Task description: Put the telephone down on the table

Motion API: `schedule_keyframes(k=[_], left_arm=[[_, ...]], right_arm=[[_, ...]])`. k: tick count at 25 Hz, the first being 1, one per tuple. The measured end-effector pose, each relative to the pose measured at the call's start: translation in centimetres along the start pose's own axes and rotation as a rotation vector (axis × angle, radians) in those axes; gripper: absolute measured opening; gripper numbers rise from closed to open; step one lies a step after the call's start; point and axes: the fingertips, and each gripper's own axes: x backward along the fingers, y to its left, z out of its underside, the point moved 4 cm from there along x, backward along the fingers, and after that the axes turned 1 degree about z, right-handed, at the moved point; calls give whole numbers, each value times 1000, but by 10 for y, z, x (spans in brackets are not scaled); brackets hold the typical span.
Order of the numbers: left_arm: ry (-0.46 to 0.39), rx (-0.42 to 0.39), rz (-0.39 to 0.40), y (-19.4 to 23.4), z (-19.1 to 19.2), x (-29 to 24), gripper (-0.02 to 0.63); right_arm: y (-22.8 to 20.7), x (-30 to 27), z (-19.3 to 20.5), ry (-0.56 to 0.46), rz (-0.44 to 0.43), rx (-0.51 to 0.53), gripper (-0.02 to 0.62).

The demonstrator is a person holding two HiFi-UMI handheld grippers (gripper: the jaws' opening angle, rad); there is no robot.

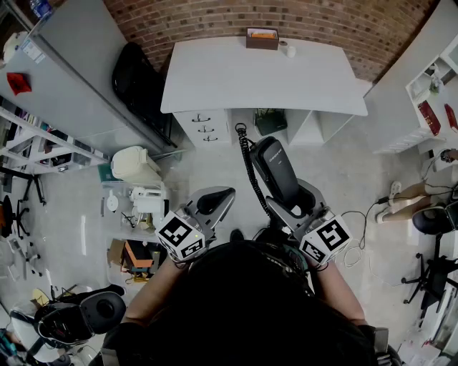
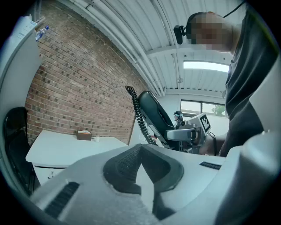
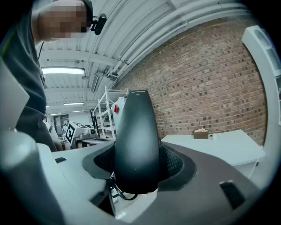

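My right gripper clamps the telephone in its jaws, left gripper closed and empty; mid-carry, I must next reach the worktop and lower it

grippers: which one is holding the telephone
The right gripper: its jaws clamp the black telephone, while the left gripper is shut on nothing.

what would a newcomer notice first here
The glossy black telephone handset with its coiled black cord stands out mid-frame, clamped in the right hand-held gripper. Ahead stands a white table against a red brick wall; the left hand-held gripper is shut and empty.
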Motion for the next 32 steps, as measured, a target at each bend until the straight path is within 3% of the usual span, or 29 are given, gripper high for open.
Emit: schedule_keyframes(k=[22,32], left_arm=[[-43,13,-12,5,-6,39,6],[-39,8,-42,13,-8,-7,6]], right_arm=[[33,-20,-16,0,-42,10,265],[-16,-18,-17,-1,-68,7,264]])
